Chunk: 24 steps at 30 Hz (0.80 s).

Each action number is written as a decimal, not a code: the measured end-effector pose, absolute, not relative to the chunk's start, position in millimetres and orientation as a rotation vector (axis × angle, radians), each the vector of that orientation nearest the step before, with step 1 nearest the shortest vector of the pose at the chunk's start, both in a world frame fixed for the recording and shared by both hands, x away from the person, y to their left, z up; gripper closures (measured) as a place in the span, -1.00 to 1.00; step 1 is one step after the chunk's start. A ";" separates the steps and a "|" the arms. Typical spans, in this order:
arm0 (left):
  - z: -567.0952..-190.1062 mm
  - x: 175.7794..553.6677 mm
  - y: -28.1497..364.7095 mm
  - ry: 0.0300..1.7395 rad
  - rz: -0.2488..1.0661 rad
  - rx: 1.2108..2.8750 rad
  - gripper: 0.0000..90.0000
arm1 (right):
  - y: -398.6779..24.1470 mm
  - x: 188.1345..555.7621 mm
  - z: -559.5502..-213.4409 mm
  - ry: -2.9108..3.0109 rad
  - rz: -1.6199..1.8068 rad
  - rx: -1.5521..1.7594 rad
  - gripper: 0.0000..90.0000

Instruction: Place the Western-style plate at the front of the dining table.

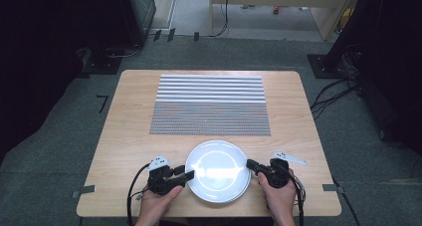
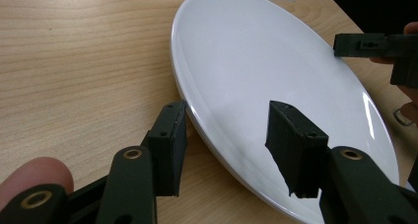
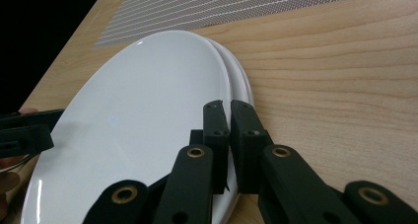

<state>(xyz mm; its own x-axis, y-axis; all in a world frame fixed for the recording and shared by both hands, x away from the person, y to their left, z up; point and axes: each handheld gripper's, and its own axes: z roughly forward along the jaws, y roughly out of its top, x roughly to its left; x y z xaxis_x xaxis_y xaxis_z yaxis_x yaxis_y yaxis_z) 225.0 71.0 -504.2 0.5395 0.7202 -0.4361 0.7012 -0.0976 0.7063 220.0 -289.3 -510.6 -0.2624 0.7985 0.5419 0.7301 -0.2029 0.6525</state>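
Pinching the right rim of the top round white glossy plate (image 1: 219, 170), stacked w/ another at the wooden table's (image 1: 124, 136) near edge, right gripper (image 3: 229, 110) presumably lifts it off, while left gripper (image 2: 224, 130) straddles the opposite rim, jaws apart.

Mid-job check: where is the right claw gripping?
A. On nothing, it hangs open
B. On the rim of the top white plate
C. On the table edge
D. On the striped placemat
B: in the right gripper view the right claw is closed on the rim of the top plate, which lies on another plate.
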 end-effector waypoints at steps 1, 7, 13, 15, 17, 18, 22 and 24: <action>-504.1 225.0 71.1 1.174 0.026 1.815 0.12 | -289.4 220.2 -510.9 1.935 1.493 1.867 0.92; -499.6 224.5 73.9 1.170 0.040 1.802 0.13 | -288.1 220.1 -511.6 1.945 1.499 1.863 0.91; -498.3 225.6 77.9 1.178 0.031 1.794 0.16 | -284.9 220.2 -513.0 1.961 1.504 1.855 0.89; -498.2 227.0 79.9 1.192 0.029 1.800 0.19 | -284.1 220.0 -513.1 1.975 1.507 1.850 0.88; -500.0 229.2 81.9 1.231 0.010 1.809 0.26 | -282.6 220.3 -513.4 1.998 1.518 1.841 0.86; -501.5 230.0 82.7 1.245 -0.003 1.809 0.28 | -281.1 220.4 -513.4 2.014 1.517 1.829 0.86; -504.1 230.9 83.5 1.262 -0.027 1.817 0.37 | -276.2 219.7 -512.1 2.037 1.484 1.801 0.84; -502.9 230.7 83.3 1.262 -0.033 1.818 0.43 | -276.1 219.5 -511.9 2.044 1.476 1.801 0.84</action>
